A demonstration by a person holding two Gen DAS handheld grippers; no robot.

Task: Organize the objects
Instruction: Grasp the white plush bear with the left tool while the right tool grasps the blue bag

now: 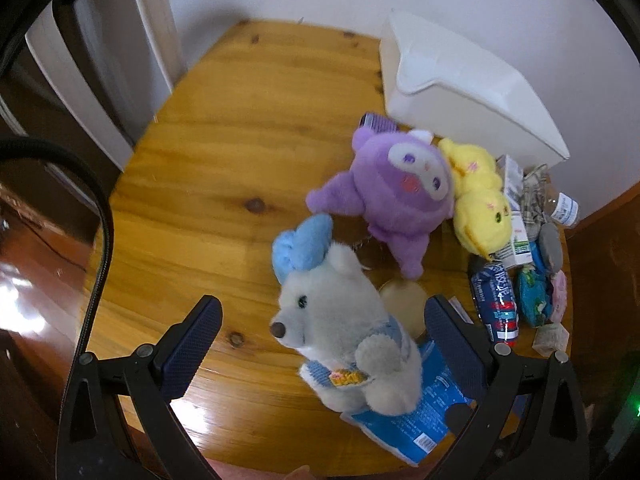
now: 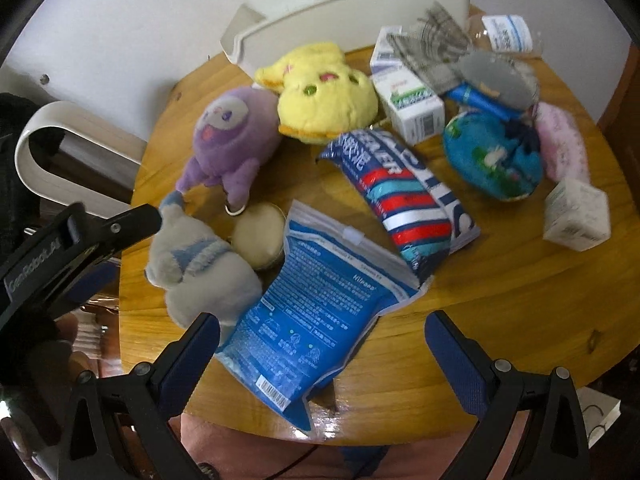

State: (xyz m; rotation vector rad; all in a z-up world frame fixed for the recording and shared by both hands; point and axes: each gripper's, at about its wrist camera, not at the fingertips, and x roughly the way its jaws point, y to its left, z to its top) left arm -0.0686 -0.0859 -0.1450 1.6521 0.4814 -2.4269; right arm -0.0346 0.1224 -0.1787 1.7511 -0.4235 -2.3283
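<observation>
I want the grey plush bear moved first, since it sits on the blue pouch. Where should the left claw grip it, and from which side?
Grip the grey plush bear across its soft torso, coming down from above. It sits upright between the open left claw's fingers, so they already straddle the body. Avoid the blue hat and snout; both look too floppy or narrow to hold well.

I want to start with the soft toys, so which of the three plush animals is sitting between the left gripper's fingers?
The grey bear with the blue hat; the purple plush and yellow plush lie farther back.
</observation>
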